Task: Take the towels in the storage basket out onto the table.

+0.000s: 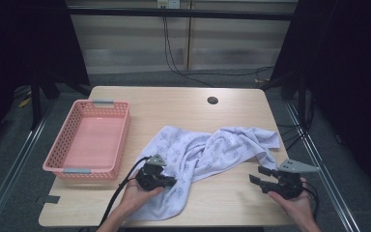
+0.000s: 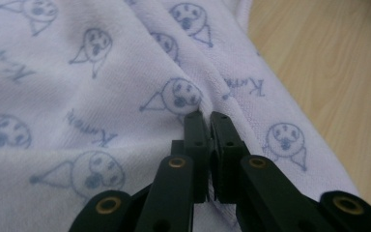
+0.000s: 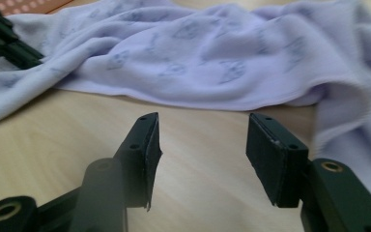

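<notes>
A pale lilac towel (image 1: 207, 150) printed with small blue cat faces lies crumpled across the middle of the wooden table. My left gripper (image 1: 170, 181) rests on the towel's near left part, and in the left gripper view it (image 2: 207, 121) is shut on a pinched fold of the cloth (image 2: 125, 96). My right gripper (image 1: 256, 175) hovers over bare wood right of the towel, near the front edge. In the right gripper view it (image 3: 203, 145) stands open with nothing between the jaws, and the towel (image 3: 198, 58) lies just ahead.
A pink perforated basket (image 1: 60, 162) stands empty at the table's left side. A round cable hole (image 1: 212, 100) sits near the far edge. Bare wood (image 1: 232, 193) runs along the front between my hands. Dark curtains and metal frames flank the table.
</notes>
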Available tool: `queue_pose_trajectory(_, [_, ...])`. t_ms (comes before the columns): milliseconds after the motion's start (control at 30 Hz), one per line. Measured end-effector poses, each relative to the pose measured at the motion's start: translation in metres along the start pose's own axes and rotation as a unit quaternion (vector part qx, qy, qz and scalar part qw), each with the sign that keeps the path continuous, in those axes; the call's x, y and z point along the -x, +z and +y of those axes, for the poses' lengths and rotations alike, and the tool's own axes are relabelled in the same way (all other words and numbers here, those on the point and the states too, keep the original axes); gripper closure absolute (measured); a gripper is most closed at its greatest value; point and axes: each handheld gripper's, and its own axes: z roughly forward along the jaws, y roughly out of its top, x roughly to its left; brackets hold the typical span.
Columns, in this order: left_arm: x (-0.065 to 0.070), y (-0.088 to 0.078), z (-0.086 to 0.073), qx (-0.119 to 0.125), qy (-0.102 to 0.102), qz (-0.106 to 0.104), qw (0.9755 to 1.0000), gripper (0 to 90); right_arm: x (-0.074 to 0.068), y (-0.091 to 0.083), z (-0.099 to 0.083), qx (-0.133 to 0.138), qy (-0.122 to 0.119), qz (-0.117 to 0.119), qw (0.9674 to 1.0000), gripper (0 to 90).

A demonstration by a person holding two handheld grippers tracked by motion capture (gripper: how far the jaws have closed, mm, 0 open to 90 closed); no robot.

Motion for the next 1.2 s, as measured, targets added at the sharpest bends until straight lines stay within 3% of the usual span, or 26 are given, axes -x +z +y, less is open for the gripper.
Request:
queue_pose_trajectory(67, [0.008, 0.01, 0.006, 0.0, 0.009, -0.006, 0.9999, 86.7, -0.009, 0.006, 0.0, -0.007, -0.011, 0.012, 0.9998, 46.3])
queue_pose_trajectory(200, [0.016, 0.031, 0.021, 0.005, 0.001, -0.021, 0.9998, 86.6, -0.022, 0.023, 0.003, -0.016, -0.016, 0.04, 0.9989, 46.1])
queue_pose_trajectory(300, [0.022, 0.045, 0.032, 0.005, -0.005, -0.037, 0.9993, 83.9, -0.028, 0.036, 0.006, -0.031, -0.023, 0.048, 0.9981, 45.5])
queue_pose_trajectory(367, [0.024, 0.044, 0.037, 0.001, -0.005, -0.038, 0.9993, 77.0, -0.033, 0.041, 0.008, -0.031, -0.025, 0.061, 0.9974, 45.1])
queue_pose_trajectory(467, [0.018, 0.019, 0.04, 0.037, -0.019, -0.057, 0.9975, 71.1, -0.044, 0.046, 0.011, -0.031, -0.034, 0.065, 0.9968, 45.3])
queue_pose_trajectory(567, [0.007, -0.009, 0.039, 0.063, -0.014, -0.033, 0.9973, 69.7, -0.055, 0.05, 0.012, -0.033, -0.047, 0.084, 0.9948, 43.9])
queue_pose_trajectory(667, [-0.01, -0.026, 0.033, 0.084, -0.037, -0.005, 0.9958, 69.4, -0.068, 0.061, 0.011, -0.048, -0.057, 0.102, 0.992, 42.6])
queue_pose_trajectory(767, [-0.024, -0.029, 0.02, 0.052, -0.011, 0.044, 0.9976, 71.4, -0.081, 0.072, 0.013, -0.055, -0.073, 0.119, 0.9887, 40.1])
queue_pose_trajectory(867, [-0.037, -0.025, 0.009, 0.031, -0.018, 0.066, 0.9972, 75.6, -0.09, 0.09, 0.013, -0.078, -0.086, 0.119, 0.9862, 39.3])
queue_pose_trajectory(933, [-0.04, -0.021, 0.004, 0.017, -0.003, 0.068, 0.9976, 76.5, -0.09, 0.097, 0.012, -0.084, -0.085, 0.124, 0.985, 44.2])
queue_pose_trajectory(967, [-0.039, -0.019, 0.002, 0.003, 0.0, 0.07, 0.9976, 77.2, -0.088, 0.1, 0.012, -0.089, -0.086, 0.117, 0.9854, 49.0])
queue_pose_trajectory(1000, [-0.038, -0.019, 0.001, 0.007, 0.008, 0.071, 0.9974, 77.4, -0.086, 0.102, 0.012, -0.091, -0.093, 0.11, 0.9854, 53.1])
queue_pose_trajectory(1067, [-0.036, -0.02, 0.0, 0.004, 0.004, 0.069, 0.9976, 77.4, -0.083, 0.101, 0.014, -0.095, -0.1, 0.103, 0.985, 73.1])
queue_pose_trajectory(1133, [-0.03, -0.021, -0.003, 0.001, 0.007, 0.065, 0.9978, 75.9, -0.079, 0.1, 0.015, -0.098, -0.108, 0.083, 0.9857, 81.0])
queue_pose_trajectory(1200, [-0.021, -0.022, -0.008, 0.002, 0.009, 0.056, 0.9984, 75.1, -0.072, 0.096, 0.019, -0.095, -0.106, 0.069, 0.9874, 83.1])
